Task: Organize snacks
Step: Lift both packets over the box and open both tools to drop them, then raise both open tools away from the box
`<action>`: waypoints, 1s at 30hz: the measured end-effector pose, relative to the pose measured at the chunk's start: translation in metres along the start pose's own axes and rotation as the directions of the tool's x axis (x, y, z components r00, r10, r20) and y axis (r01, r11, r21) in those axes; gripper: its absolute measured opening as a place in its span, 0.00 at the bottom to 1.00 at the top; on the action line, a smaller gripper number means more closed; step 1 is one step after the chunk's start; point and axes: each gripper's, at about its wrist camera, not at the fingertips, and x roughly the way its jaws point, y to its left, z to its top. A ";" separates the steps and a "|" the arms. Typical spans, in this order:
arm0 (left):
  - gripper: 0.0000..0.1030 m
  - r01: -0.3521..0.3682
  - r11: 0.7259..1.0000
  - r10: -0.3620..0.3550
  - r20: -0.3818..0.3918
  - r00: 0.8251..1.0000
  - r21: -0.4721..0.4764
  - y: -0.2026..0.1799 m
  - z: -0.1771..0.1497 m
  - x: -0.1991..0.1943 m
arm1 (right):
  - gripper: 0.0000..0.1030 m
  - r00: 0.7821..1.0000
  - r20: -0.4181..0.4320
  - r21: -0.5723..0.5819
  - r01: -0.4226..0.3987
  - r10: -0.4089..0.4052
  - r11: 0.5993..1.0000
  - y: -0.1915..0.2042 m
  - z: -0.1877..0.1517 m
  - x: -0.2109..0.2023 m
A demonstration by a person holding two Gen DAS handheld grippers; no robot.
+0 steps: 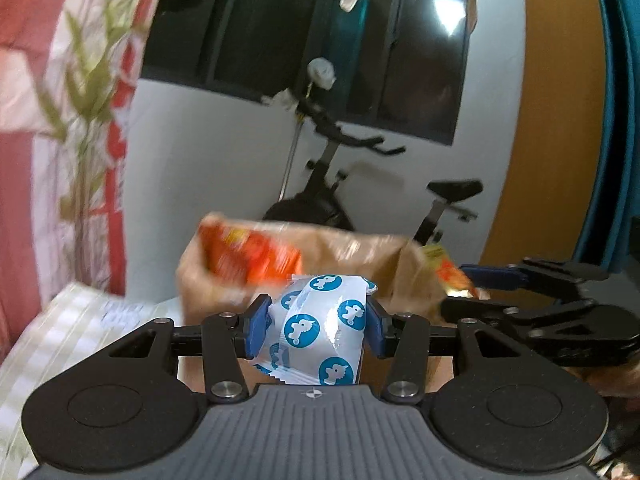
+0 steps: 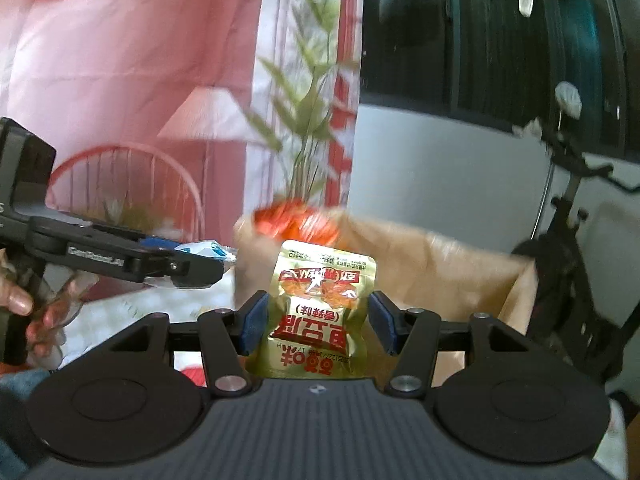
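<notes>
- The left gripper (image 1: 316,326), with black arms and blue pads, is pinching a white plastic snack packet printed with blue circles (image 1: 320,328); its jaws are pressing in on the packet from both sides.
- The right gripper (image 2: 316,326) is gripping a glossy gold foil snack pouch with red lettering (image 2: 316,312); the blue pads are touching the pouch's two edges, and the lettering is reading upside down in the right wrist view.
- Both packets are being held in the air just in front of an open brown paper bag (image 1: 360,264), which is standing ahead of the two grippers.
- An orange-red snack packet (image 1: 248,258) is sticking up out of the bag's near left corner, blurred in both views.
- In the left wrist view the right gripper is reaching in from the right edge, its gold pouch sitting beside the bag's right wall.
- In the right wrist view the left gripper is entering from the left, with a bare hand (image 2: 24,300) wrapping its handle.
- A black exercise bike (image 1: 348,184) is standing behind the bag against a white wall.
- A pink and red patterned curtain (image 1: 60,120) is hanging to the left.
</notes>
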 end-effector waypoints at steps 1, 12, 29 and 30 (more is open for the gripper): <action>0.50 0.010 1.000 -0.010 0.003 1.000 -0.002 -0.002 0.009 0.008 | 0.55 1.000 0.005 -0.011 0.015 -0.015 1.000 -0.006 0.006 0.005; 0.52 0.019 1.000 -0.019 -0.060 0.998 0.013 -0.026 0.041 0.104 | 0.56 0.988 -0.087 0.009 0.130 -0.128 0.992 -0.069 0.016 0.062; 0.78 -0.054 0.997 0.058 -0.059 0.997 0.057 -0.012 0.039 0.090 | 0.59 0.984 -0.116 0.020 0.135 -0.132 0.991 -0.070 0.005 0.048; 0.78 -0.065 0.996 0.068 -0.055 0.996 0.061 -0.012 0.040 0.085 | 0.59 0.985 -0.115 0.016 0.130 -0.127 0.991 -0.068 0.005 0.046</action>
